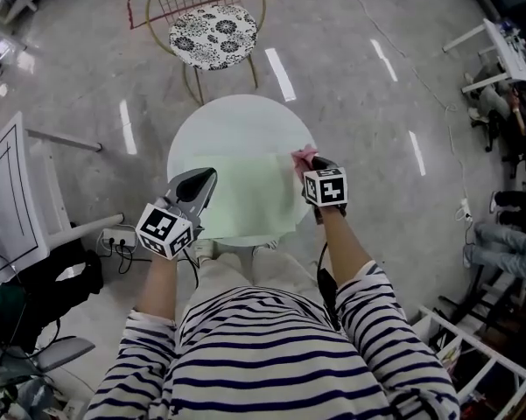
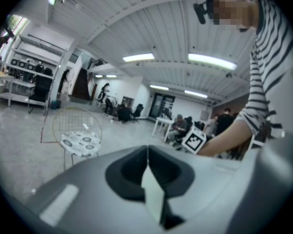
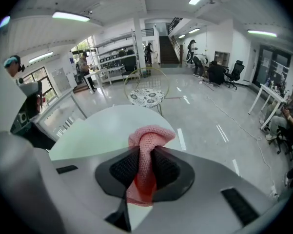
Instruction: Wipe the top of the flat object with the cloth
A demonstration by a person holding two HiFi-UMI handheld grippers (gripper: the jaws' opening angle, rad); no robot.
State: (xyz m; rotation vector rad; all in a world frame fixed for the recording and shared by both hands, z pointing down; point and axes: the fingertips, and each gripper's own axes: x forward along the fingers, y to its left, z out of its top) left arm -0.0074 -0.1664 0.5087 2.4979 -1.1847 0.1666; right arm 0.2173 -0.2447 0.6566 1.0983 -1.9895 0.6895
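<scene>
A pale green flat sheet (image 1: 254,195) lies on the round white table (image 1: 236,121), reaching its near edge. My left gripper (image 1: 206,182) is at the sheet's left edge. In the left gripper view this gripper (image 2: 147,165) is shut on a thin green edge of the sheet (image 2: 153,194). A bunched pink cloth (image 1: 303,156) is pinched in my right gripper (image 1: 308,163), at the sheet's far right corner. The right gripper view shows that gripper (image 3: 145,167) shut on the cloth (image 3: 148,140), which sticks out past the pads over the table (image 3: 112,126).
A wire chair with a floral cushion (image 1: 213,35) stands just beyond the table. A white rack (image 1: 9,199) is on the left. People (image 1: 508,234) and white desks (image 1: 508,46) are at the right. The person's legs are against the table's near edge.
</scene>
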